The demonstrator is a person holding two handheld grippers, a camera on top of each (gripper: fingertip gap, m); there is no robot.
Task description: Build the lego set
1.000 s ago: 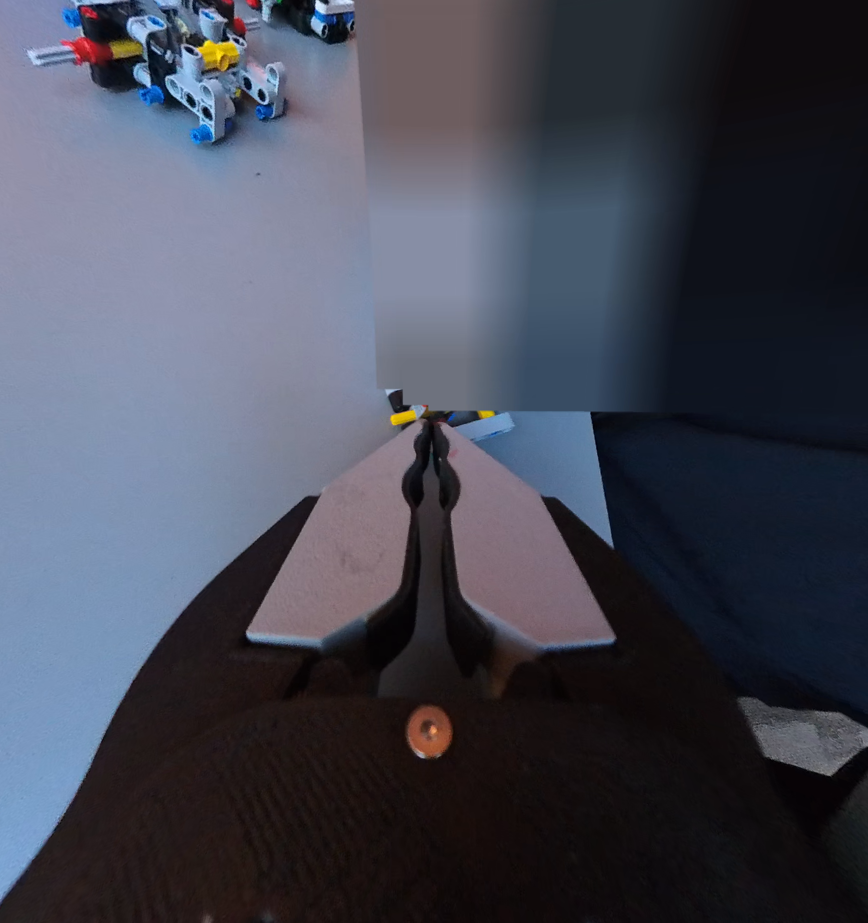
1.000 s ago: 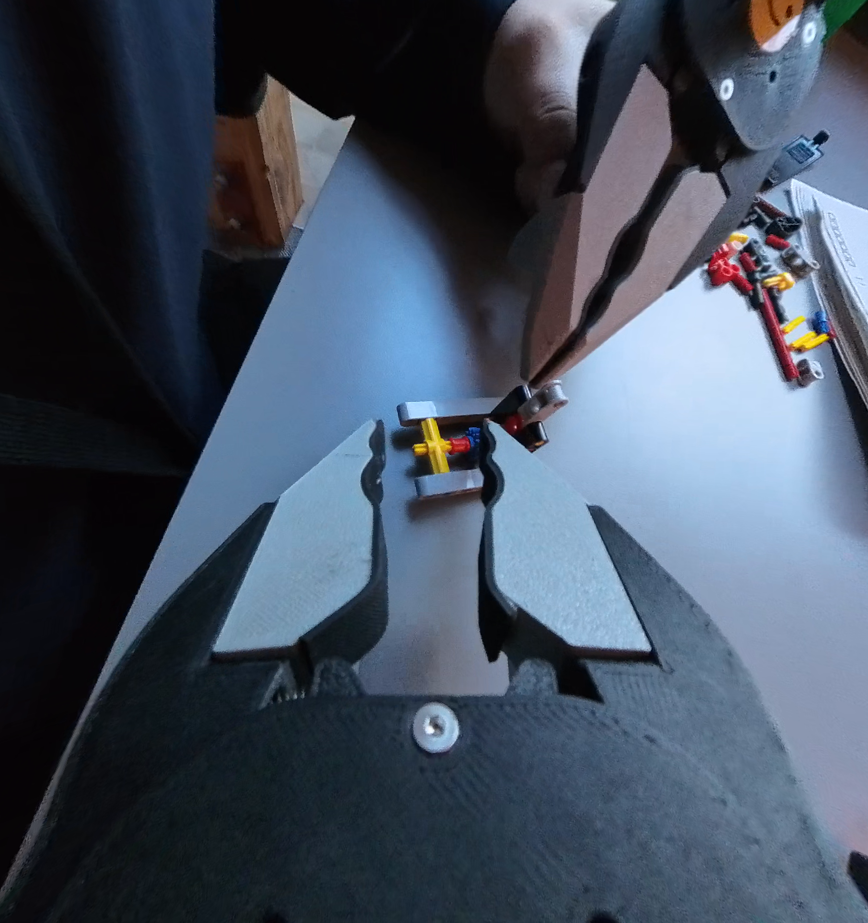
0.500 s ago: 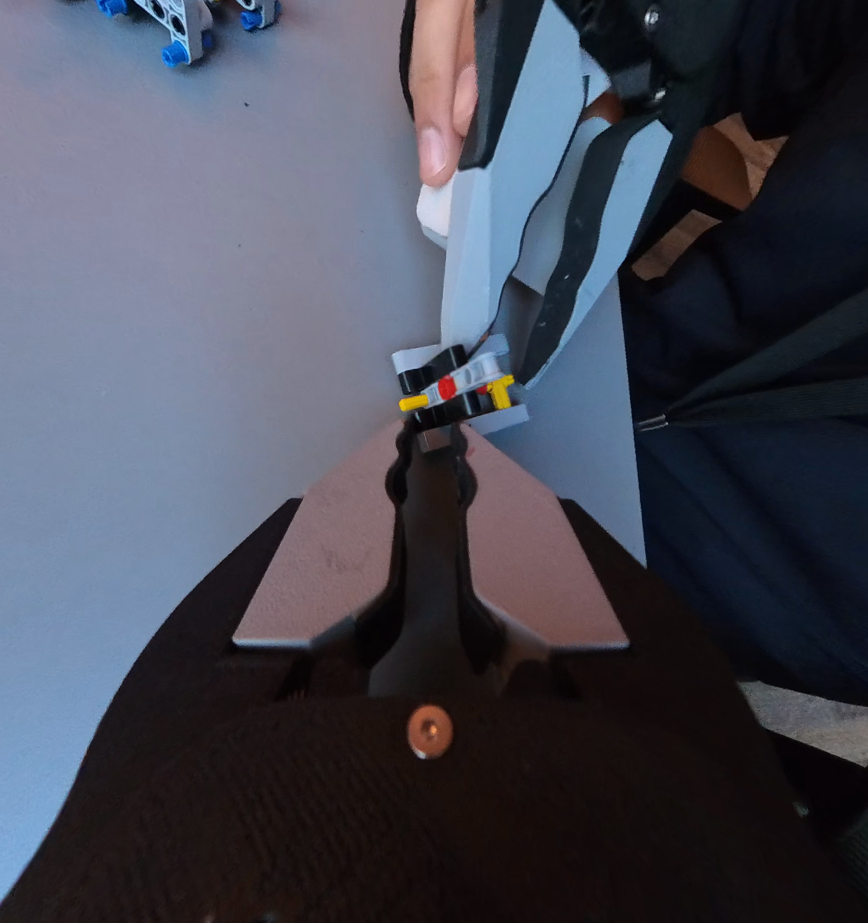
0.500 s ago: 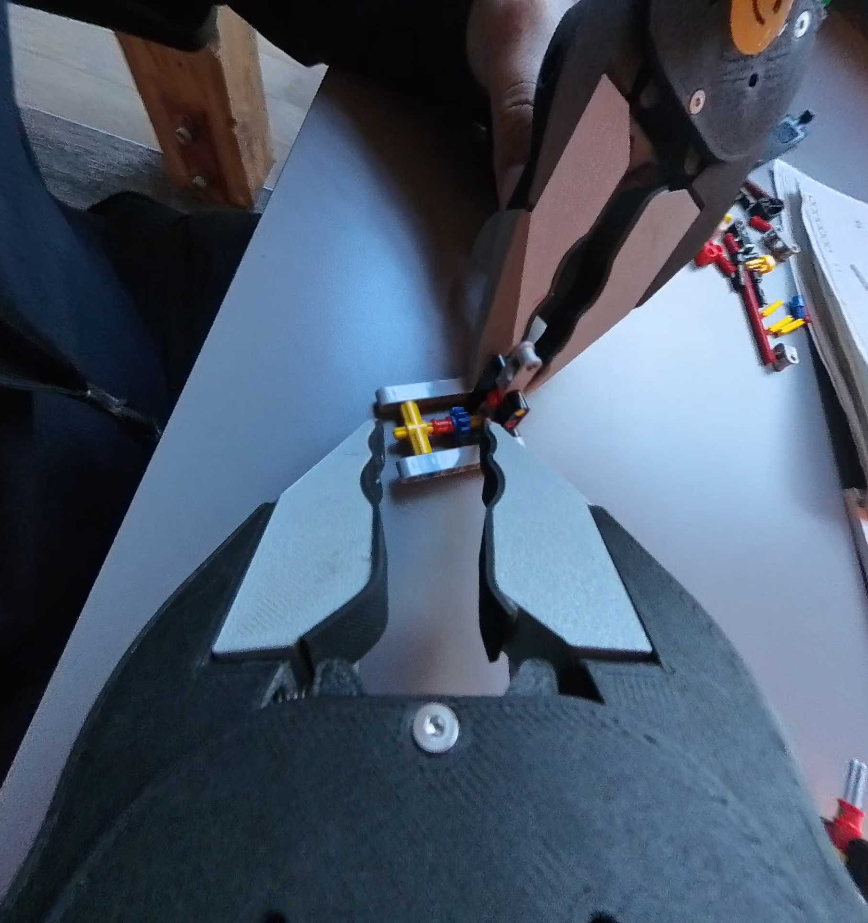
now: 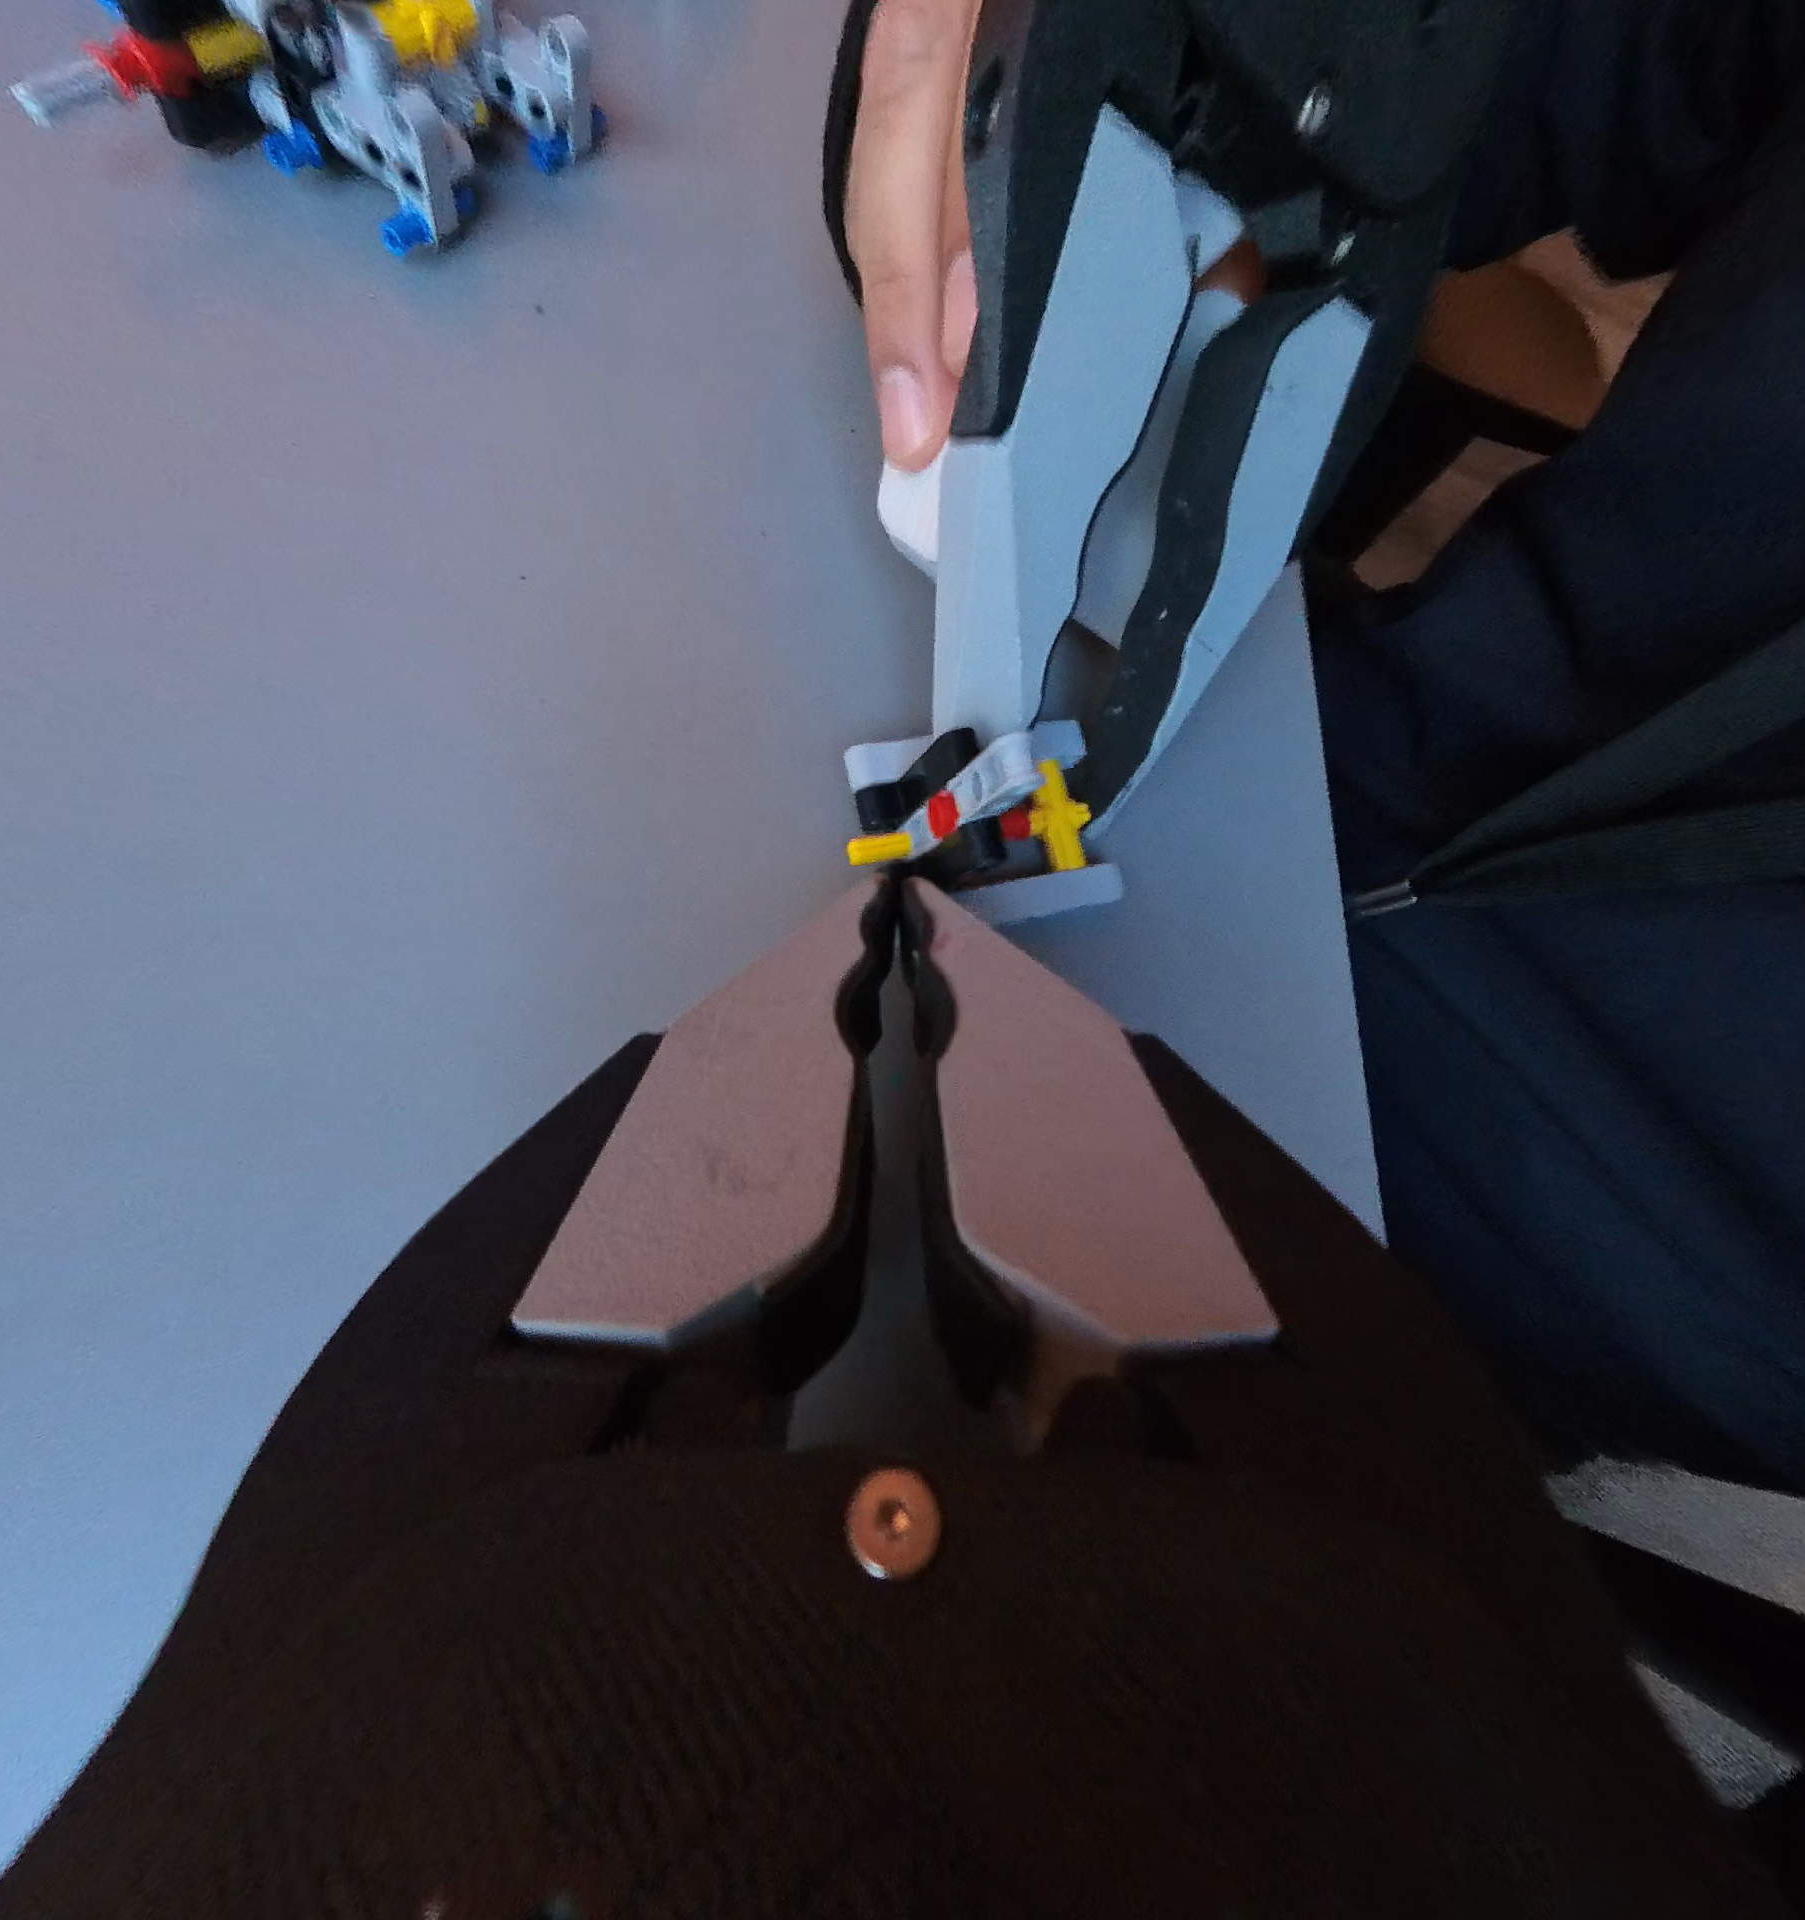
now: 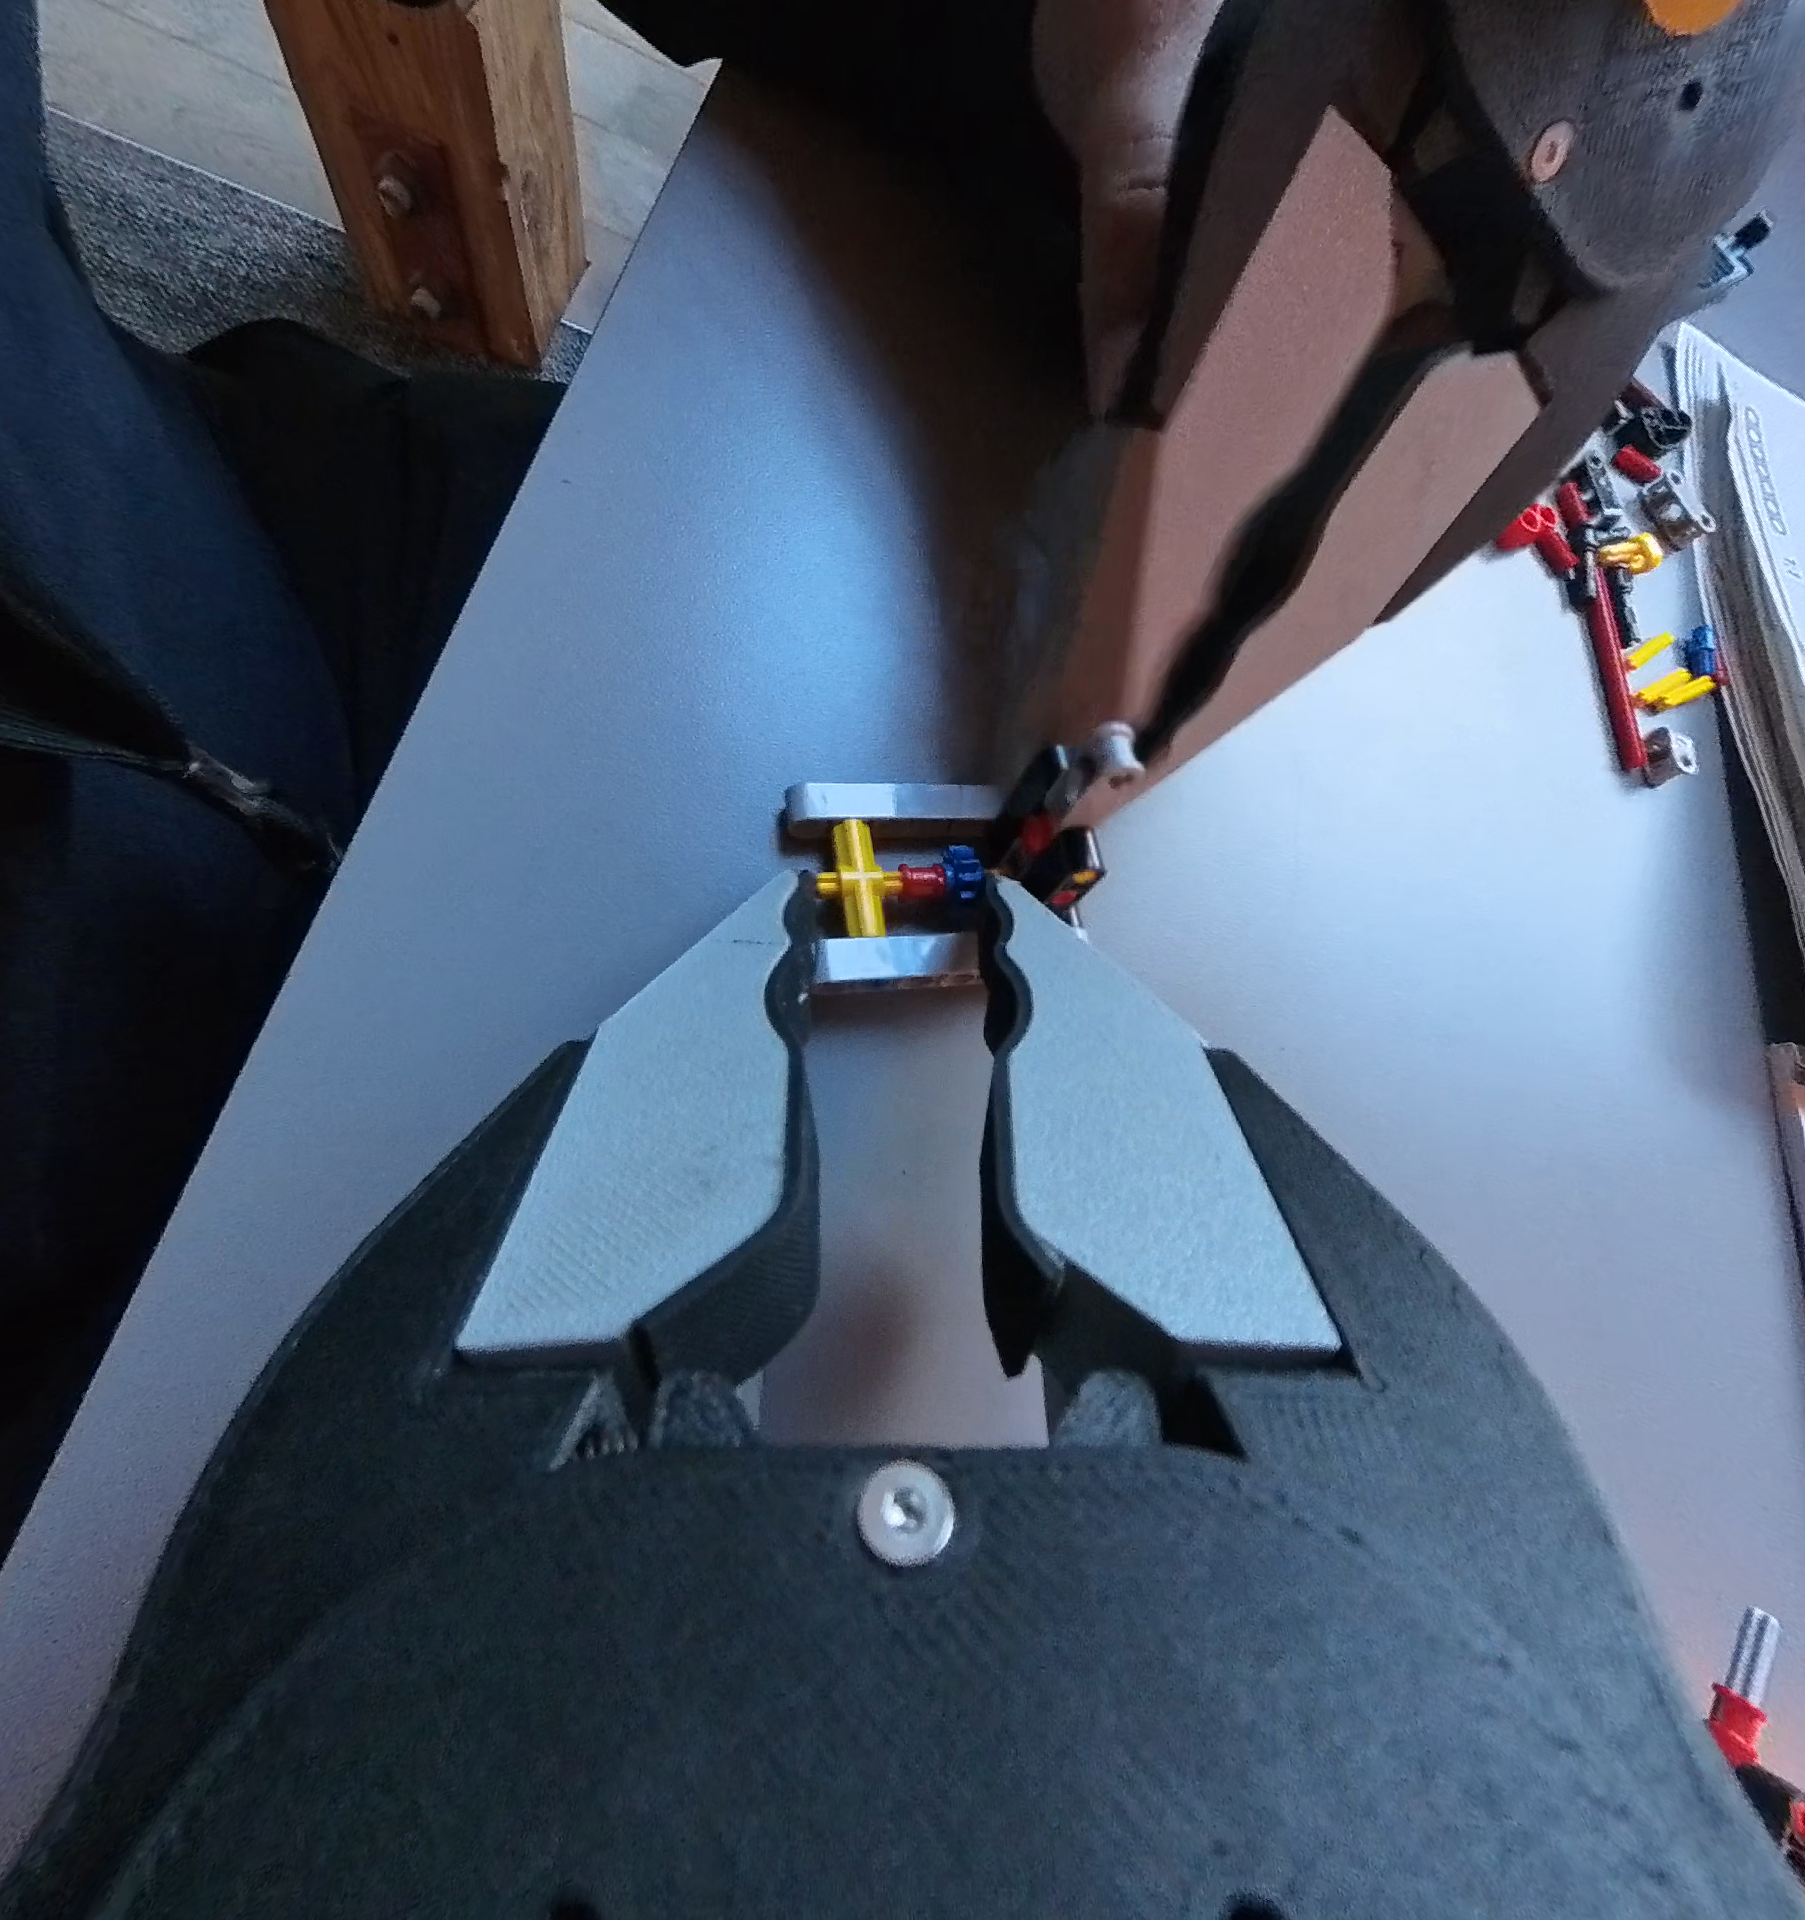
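Small brick assembly (image 6: 898, 894): two grey beams, yellow cross axle, red bush, blue gear, black links with red pins. Right gripper (image 6: 893, 914) pale grey fingers on black body; left gripper (image 5: 896, 894) fingers look pinkish-tan, probably the lighting. Table (image 5: 358, 727) plain grey

Both handheld grippers are showing the same build: a broad black body with a ribbed, printed-looking grain, narrowing toward two flat wedge-shaped fingers edged with wavy black pads. The left gripper (image 5: 896, 894) is carrying fingers (image 5: 732, 1122) that are looking pinkish-tan in this light, with a coppery round screw (image 5: 893, 1522) set in the middle of its body. The right gripper (image 6: 898, 904) is wearing pale grey textured fingers (image 6: 1137, 1143) and a silver screw (image 6: 906, 1512). The person is wearing dark navy clothing (image 5: 1604, 935), with a black strap (image 5: 1625, 831) running across it
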